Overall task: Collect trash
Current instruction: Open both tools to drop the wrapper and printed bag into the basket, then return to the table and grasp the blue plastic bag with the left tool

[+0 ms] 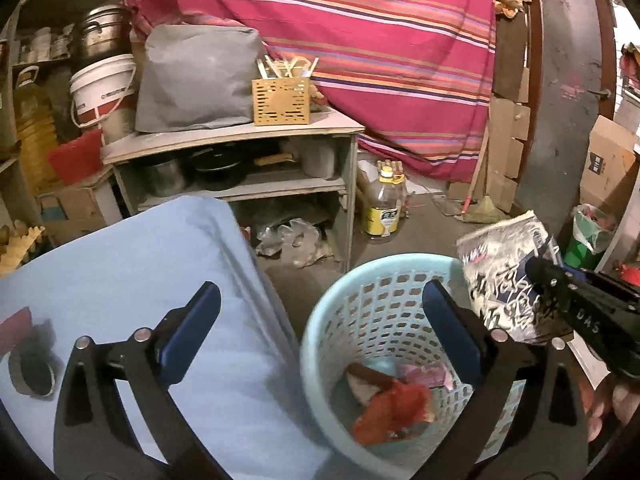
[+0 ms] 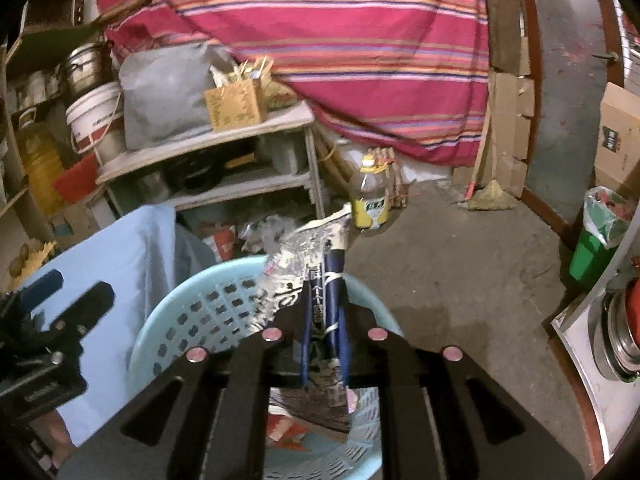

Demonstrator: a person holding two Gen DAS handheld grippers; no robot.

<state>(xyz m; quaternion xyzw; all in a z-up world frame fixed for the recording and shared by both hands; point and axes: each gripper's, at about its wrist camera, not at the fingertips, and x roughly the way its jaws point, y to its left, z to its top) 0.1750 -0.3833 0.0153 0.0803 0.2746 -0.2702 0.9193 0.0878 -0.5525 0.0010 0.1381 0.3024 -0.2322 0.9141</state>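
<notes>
A light-blue lattice basket (image 1: 360, 304) (image 2: 200, 308) stands on the floor beside a table with a blue cover (image 1: 140, 272). Inside it lie a red wrapper (image 1: 396, 408) and a pink scrap (image 1: 424, 374). My left gripper (image 1: 322, 292) hangs over the basket's left rim and the table edge, open wide with nothing between its blue pads. My right gripper (image 1: 538, 276) (image 2: 326, 280) is shut on a crumpled white-and-blue printed snack bag (image 1: 500, 276) (image 2: 292, 264), held over the basket's right rim.
A tape roll (image 1: 32, 368) lies on the blue table. Crumpled clear plastic (image 1: 296, 240) sits on the floor under a grey shelf unit (image 1: 240, 132). A yellow-labelled oil bottle (image 1: 384, 204) stands behind the basket. A green bin (image 2: 596, 240) with a bag stands at right.
</notes>
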